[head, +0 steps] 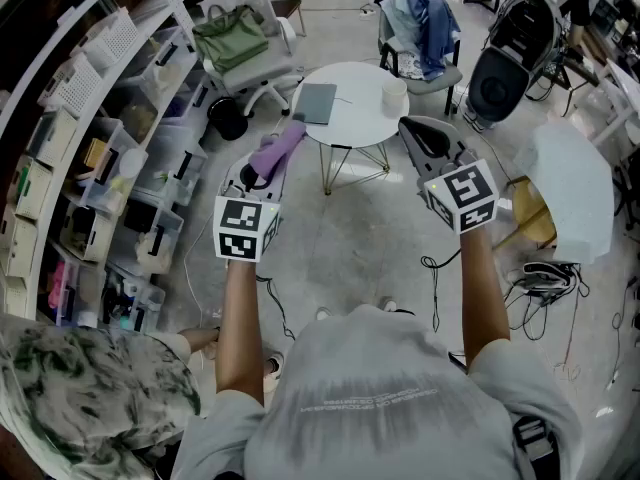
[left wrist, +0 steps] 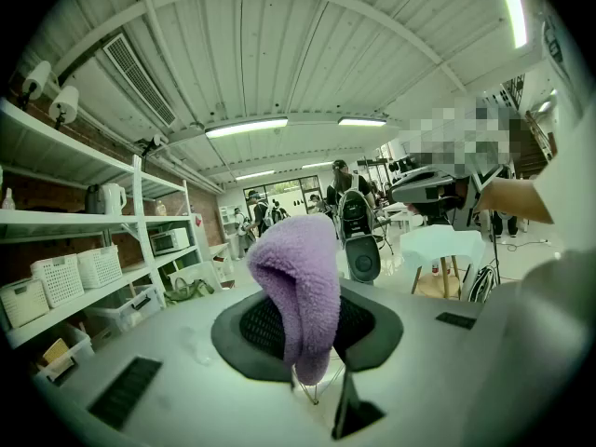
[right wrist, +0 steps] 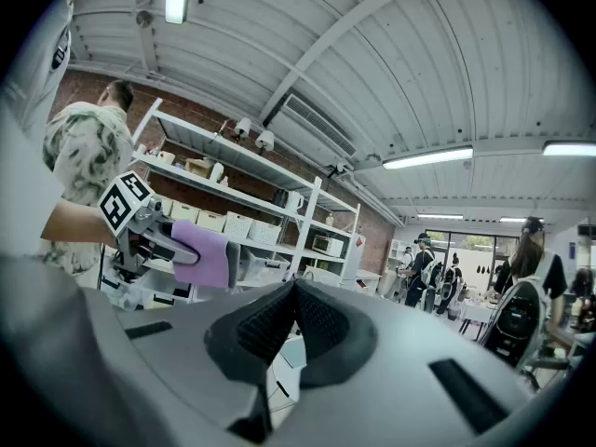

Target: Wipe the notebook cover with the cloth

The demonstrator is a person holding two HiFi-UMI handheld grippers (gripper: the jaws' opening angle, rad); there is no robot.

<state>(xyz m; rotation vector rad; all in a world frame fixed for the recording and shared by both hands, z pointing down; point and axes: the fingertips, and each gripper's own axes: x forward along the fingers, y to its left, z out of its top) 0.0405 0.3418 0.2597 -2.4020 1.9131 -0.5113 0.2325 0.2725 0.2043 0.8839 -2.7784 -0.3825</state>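
Left gripper [head: 263, 173]: jaws closed on a purple cloth [head: 279, 149], gripping it at the folded middle; in the left gripper view the cloth [left wrist: 298, 282] stands up between the black pads [left wrist: 251, 329] and droops forward over them, hiding the line where they meet; marker cube [head: 244, 229] on the gripper faces up.

Right gripper [head: 428, 140]: jaws brought fully together, nothing between them; the right gripper view shows the ribbed pads [right wrist: 321, 324] meeting along one seam at the right gripper [right wrist: 291, 317]; the same view shows the left gripper [right wrist: 154, 240] off to the side with the cloth [right wrist: 207, 255] clamped in it.

Both grippers are held up over the floor on the near side of a round white table [head: 362, 120]; neither rests on it; the left one sits off the table's near-left edge, the right one off its near-right edge.

Notebook [head: 317, 103]: grey cover, closed, lying flat by the left edge of the table; its cover is bare; the far end of the cloth lies just beside the notebook's near-left corner in the head view; contact there cannot be judged.

White cylindrical object [head: 395, 94]: stands near the right edge of the table, well apart from the notebook.

Surroundings: office chair [head: 262, 68] carrying a green bag [head: 231, 36] beyond the table's left side; second chair draped with a blue garment [head: 428, 16] beyond its far edge; white shelving [head: 95, 128] with bins along the left; cables [head: 540, 283] on the floor at right.
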